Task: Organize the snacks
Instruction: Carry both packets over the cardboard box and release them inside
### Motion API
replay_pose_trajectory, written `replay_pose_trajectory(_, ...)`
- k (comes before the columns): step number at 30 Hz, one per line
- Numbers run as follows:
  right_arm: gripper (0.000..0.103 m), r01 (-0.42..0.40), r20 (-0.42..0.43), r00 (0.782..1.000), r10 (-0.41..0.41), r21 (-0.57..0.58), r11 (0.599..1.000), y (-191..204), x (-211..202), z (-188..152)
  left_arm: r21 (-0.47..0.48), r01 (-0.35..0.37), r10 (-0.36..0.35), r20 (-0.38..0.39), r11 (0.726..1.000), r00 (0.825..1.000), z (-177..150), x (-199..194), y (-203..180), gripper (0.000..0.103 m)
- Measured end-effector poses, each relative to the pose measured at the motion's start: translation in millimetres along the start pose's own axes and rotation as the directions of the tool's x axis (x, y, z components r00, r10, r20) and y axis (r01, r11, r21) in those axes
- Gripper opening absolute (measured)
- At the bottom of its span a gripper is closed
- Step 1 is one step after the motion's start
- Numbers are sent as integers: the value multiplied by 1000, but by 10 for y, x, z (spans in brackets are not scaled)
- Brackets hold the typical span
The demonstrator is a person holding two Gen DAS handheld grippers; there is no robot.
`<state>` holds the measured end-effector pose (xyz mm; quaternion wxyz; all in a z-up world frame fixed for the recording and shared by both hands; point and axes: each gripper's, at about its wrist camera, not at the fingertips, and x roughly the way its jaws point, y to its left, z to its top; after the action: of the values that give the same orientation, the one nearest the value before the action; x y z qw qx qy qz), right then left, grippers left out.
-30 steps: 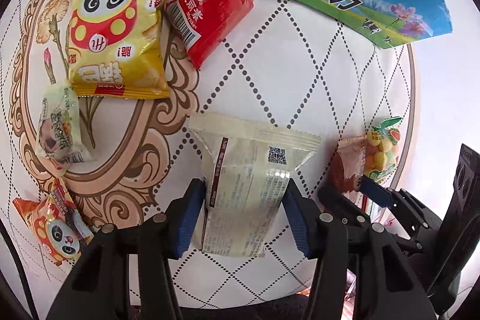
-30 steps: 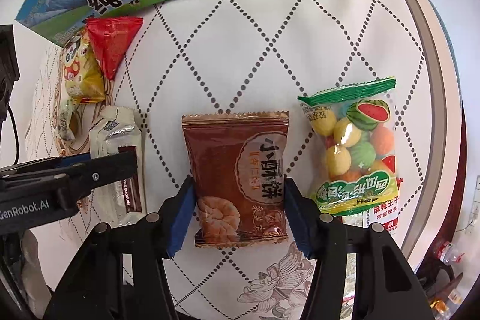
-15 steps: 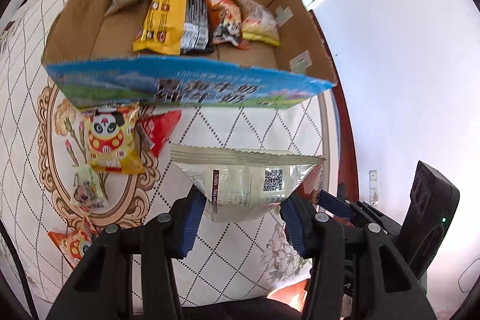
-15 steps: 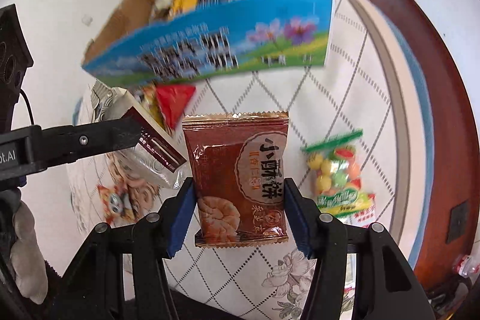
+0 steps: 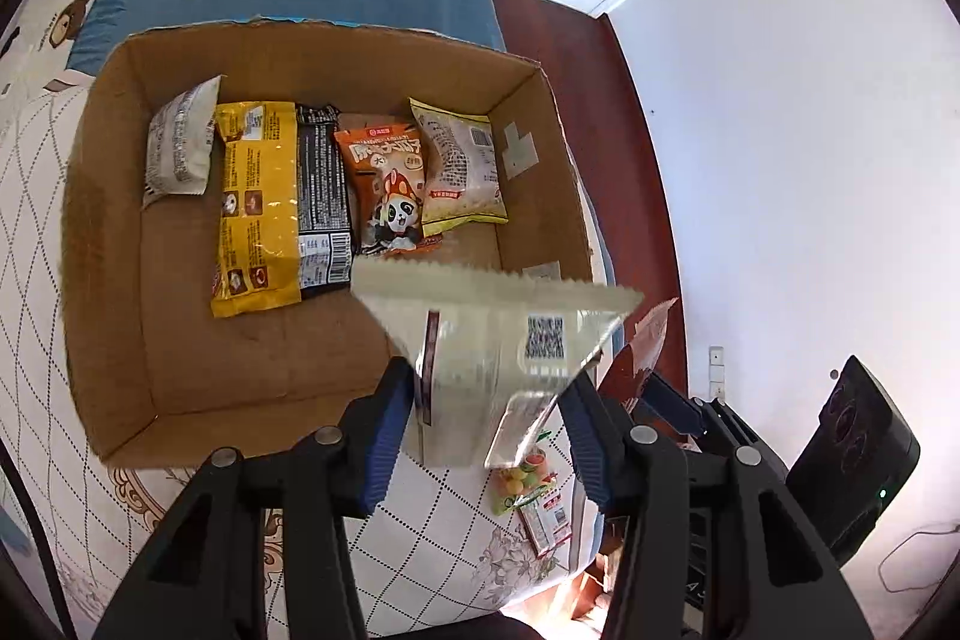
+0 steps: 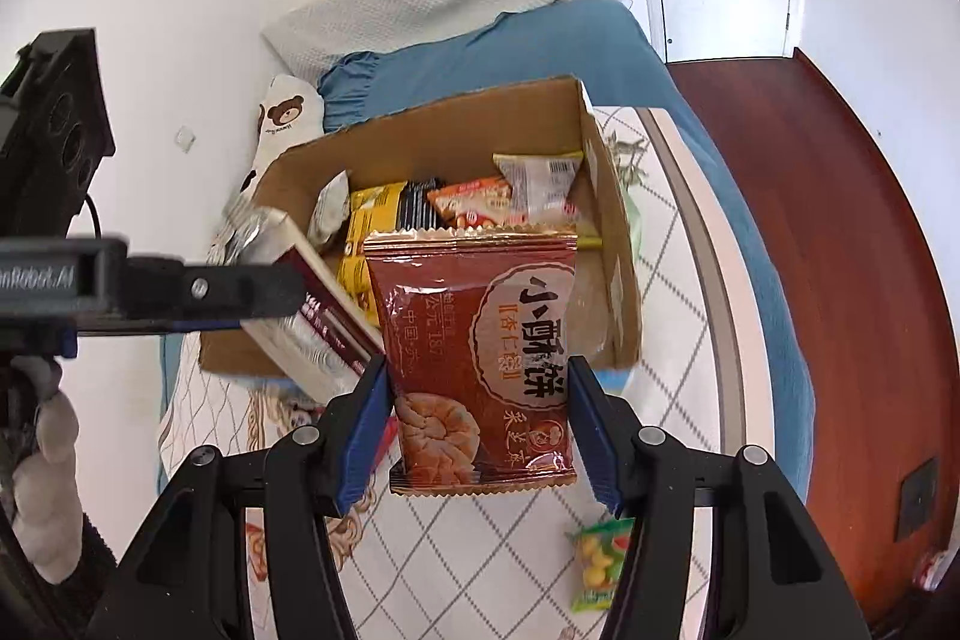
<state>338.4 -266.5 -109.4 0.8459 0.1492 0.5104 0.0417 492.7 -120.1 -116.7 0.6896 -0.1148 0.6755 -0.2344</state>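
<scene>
1. Cream-coloured snack packet (image 5: 498,370), light and crinkly, hung pinched in the left gripper (image 5: 486,436) over the cardboard box (image 5: 108,280) at its five o'clock corner.
2. Right gripper (image 6: 480,430) pinched a brown biscuit packet (image 6: 480,340) by its lower sides; probably fragile, so gentle pressure suited it.
3. Five packets already lay inside the box at twelve o'clock.
4. A fruit-candy bag (image 6: 597,562) lay on the table (image 6: 678,232); the box's near wall stood in the way.

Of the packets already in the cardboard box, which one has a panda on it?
The orange packet, lying between the black packet and the pale yellow-edged packet. It alone shows a cartoon panda under a red spotted cap; the others carry text or small pictures.
</scene>
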Motion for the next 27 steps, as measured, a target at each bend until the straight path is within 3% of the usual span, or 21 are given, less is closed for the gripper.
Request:
replay_pose_trajectory(7,60,76,-93,992,-80,-51,996,-16,558,435,-62,-81,70,-153,995,986,532,766,243,46)
replay_pose_trajectory(9,60,95,-146,984,-102,-59,994,-62,776,477,-91,-90,67,-230,992,971,605,1066,345,46)
replay_pose_trajectory(12,60,115,-233,965,-120,-34,993,-184,1118,530,-79,-187,157,-290,979,944,645,1386,452,47)
replay_pose_trajectory(15,67,144,-275,950,-151,-45,989,-235,1304,588,-47,-213,191,-293,976,937,643,1504,479,48)
replay_pose_trajectory(19,75,148,-265,951,-158,-57,987,-184,1289,631,-50,-202,182,-265,978,947,617,1449,504,50)
replay_pose_trajectory(22,85,113,-266,956,-120,-39,993,-187,1267,629,-40,-196,183,-216,980,959,587,1309,491,64)
replay_pose_trajectory(27,92,136,-235,960,-151,-78,988,-69,1206,613,-44,-192,186,-113,980,976,462,958,472,66)
